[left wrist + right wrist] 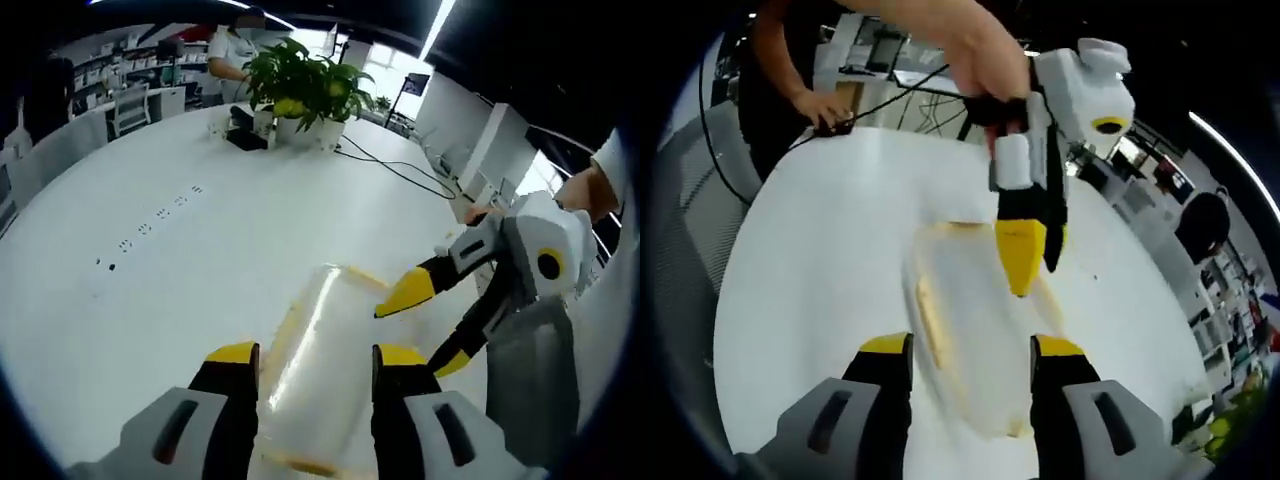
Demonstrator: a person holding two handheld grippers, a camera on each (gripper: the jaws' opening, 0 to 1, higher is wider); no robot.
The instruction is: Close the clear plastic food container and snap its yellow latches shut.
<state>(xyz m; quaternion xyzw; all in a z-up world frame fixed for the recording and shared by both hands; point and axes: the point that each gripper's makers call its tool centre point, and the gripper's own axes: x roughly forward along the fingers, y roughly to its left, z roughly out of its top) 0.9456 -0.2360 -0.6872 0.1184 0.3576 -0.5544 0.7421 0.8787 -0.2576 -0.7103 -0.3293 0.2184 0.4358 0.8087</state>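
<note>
Between the spread yellow-tipped jaws of the left gripper [308, 358] lies the clear plastic food container with yellow latches [322, 345], flat on the round white table [180, 260]. The right gripper [970, 352], likewise parted and empty, hovers over it beside potted green plants [305, 85].

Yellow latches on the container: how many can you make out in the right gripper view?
3, blurred: one at the container's far end, one along its left side, one along its right side. Its near end is hidden.

White table [200, 260] bears container [320, 370]; potted plant [305, 85].
</note>
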